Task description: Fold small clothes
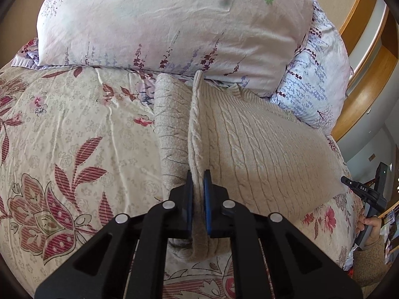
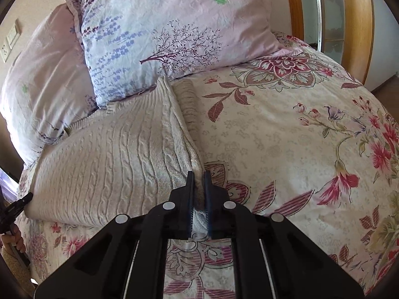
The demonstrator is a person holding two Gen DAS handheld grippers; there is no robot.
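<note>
1. A beige cable-knit sweater (image 1: 261,144) is lying on the bed, on a floral bedspread (image 1: 74,129), with its far end reaching the pillows.
2. The left tool (image 1: 198,199) is pinching the sweater's left edge between its blue-padded fingers (image 1: 207,199); the jaws are pressed together on a raised fold of knit.
3. Beside that raised fold, a strip of the sweater's plainer reverse side (image 1: 169,129) is showing, running from the tool toward the pillows.
4. The right tool (image 2: 198,199) is gripping the sweater's (image 2: 112,154) opposite edge, its jaws likewise closed on a lifted ridge of fabric.
5. Just to the right of that ridge, a ribbed sleeve or hem strip (image 2: 187,107) is lying flat on the bedspread (image 2: 286,137).
6. Between the two lifted edges, the sweater's body is resting flat, cable pattern facing up.
7. A white pillow with lavender sprigs (image 1: 169,25) is sitting at the head of the bed, touching the sweater's far end.
8. A second pillow with a tree print (image 2: 162,37) is leaning beside it, overlapping the sweater's collar area.
9. A wooden frame (image 2: 356,25) is standing beyond the bed on the right of the right wrist view.
</note>
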